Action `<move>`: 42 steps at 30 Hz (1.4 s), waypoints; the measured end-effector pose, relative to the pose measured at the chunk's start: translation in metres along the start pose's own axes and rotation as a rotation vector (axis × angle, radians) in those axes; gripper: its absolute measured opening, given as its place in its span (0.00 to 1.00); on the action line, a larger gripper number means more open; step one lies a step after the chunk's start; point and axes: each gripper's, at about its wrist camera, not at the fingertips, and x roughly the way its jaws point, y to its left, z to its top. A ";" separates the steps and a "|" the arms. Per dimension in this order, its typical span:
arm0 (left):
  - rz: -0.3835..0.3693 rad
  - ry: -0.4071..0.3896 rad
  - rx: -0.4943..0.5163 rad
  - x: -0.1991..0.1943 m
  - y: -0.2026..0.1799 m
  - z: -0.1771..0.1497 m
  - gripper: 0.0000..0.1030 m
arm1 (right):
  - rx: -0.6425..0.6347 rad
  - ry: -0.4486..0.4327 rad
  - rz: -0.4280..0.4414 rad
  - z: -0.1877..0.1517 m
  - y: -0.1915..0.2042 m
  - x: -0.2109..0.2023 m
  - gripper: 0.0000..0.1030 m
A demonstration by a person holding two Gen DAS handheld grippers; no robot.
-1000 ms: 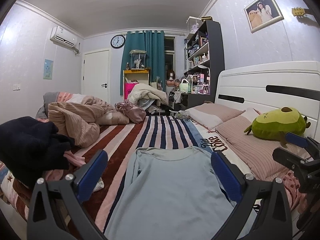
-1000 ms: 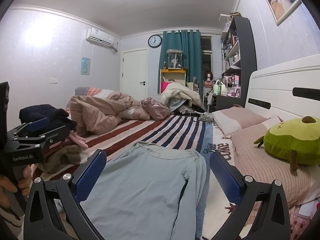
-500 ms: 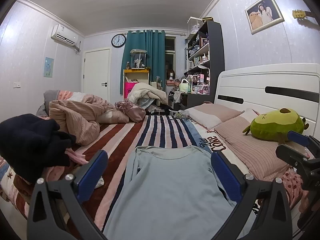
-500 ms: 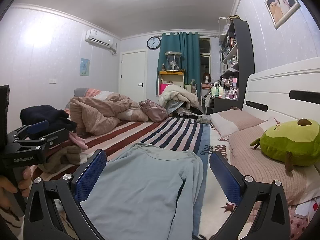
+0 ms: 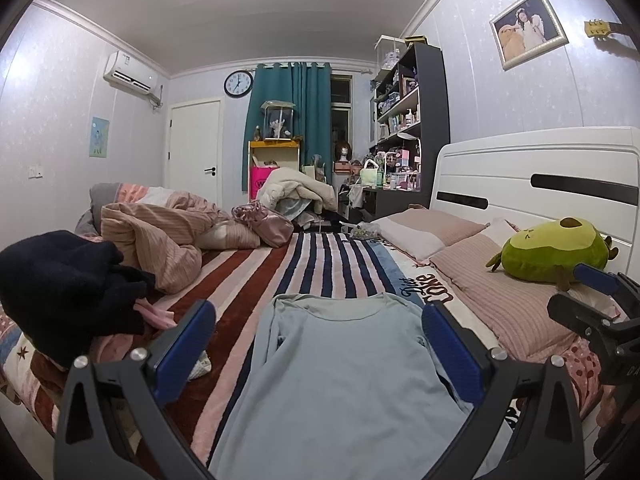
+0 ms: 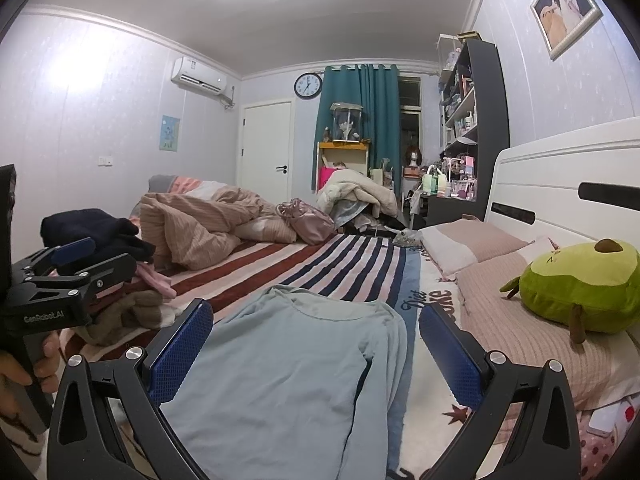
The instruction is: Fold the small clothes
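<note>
A light blue long-sleeved top [image 5: 340,376] lies flat on the striped bed cover, neckline away from me; it also shows in the right wrist view [image 6: 288,364]. Its sleeves are folded in along the sides. My left gripper [image 5: 318,344] is open and empty, held above the top's lower half. My right gripper [image 6: 316,344] is open and empty, above the top's right part. The left gripper shows at the left edge of the right wrist view [image 6: 76,268], and the right gripper at the right edge of the left wrist view [image 5: 592,304].
A pile of dark and pink clothes [image 5: 68,284] sits at the bed's left. A bunched pink duvet [image 5: 160,240] lies behind it. Pillows [image 5: 500,280] and a green avocado plush [image 5: 556,252] lie by the white headboard [image 5: 540,184]. The striped cover [image 5: 320,260] stretches beyond the top.
Both grippers have drifted slightly back and up, so the top sits a little lower and farther in both views. Both stay open. The top has not moved.
</note>
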 end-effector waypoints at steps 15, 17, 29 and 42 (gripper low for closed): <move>-0.064 0.090 -0.116 0.042 0.044 -0.023 0.99 | -0.018 0.123 -0.028 -0.006 0.017 0.030 1.00; -0.063 0.107 -0.125 0.048 0.057 -0.029 0.99 | -0.012 0.143 -0.017 -0.009 0.022 0.039 1.00; -0.024 0.399 -0.145 0.120 0.150 -0.121 0.60 | 0.009 0.272 -0.002 -0.048 0.044 0.093 1.00; -0.153 0.632 -0.068 0.168 0.162 -0.186 0.22 | 0.076 0.300 0.005 -0.047 0.040 0.126 1.00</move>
